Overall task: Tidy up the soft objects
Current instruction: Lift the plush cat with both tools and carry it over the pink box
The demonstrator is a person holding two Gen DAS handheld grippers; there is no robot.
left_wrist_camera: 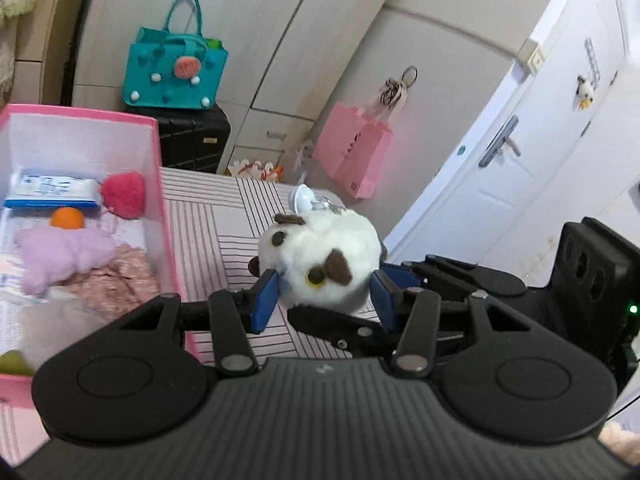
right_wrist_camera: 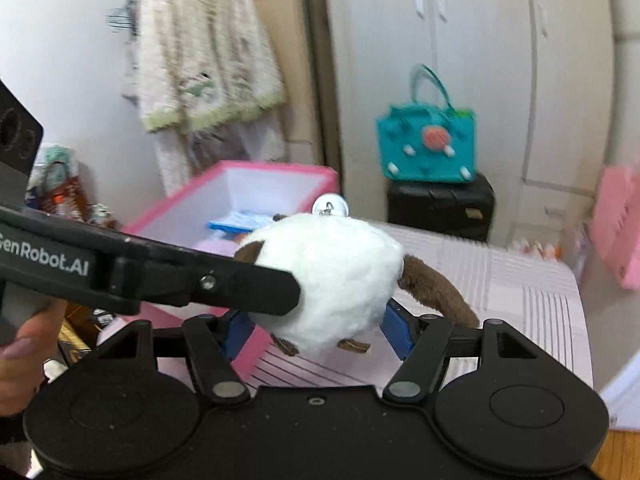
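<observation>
Two grippers hold one plush (left_wrist_camera: 320, 258) between them, above the striped bed (left_wrist_camera: 224, 216) and just right of the pink box (left_wrist_camera: 164, 216). Plush: white, round, brown patches, one yellow eye visible, one brown tail, one metal ring with a pale clip on top.

Left gripper (left_wrist_camera: 326, 292): both blue pads press the plush's lower sides; grasping the plush.
Right gripper (right_wrist_camera: 316, 326): blue pads sit at either side of the plush's underside; the near side is partly hidden by the left gripper's black finger, which crosses the right wrist view. The pads appear to touch the fur, so it reads as gripping the plush too.

One hand (right_wrist_camera: 24, 356) shows at the left edge of the right wrist view, gripping the left tool's handle.

Box contents, counted in the left wrist view: one tissue pack (left_wrist_camera: 54, 190), one red puff (left_wrist_camera: 124, 194), one orange ball (left_wrist_camera: 67, 218), one lilac plush (left_wrist_camera: 66, 256), one pink fabric piece (left_wrist_camera: 120, 280), one green item (left_wrist_camera: 14, 362) at the near corner, only partly seen.

Beyond the box: one teal bag (left_wrist_camera: 174, 68) on one black case (left_wrist_camera: 194, 140). Right of the bed: one pink paper bag (left_wrist_camera: 352, 152) hanging on the wardrobe. One fuzzy cardigan (right_wrist_camera: 204, 52) hangs on the wall behind the box.
</observation>
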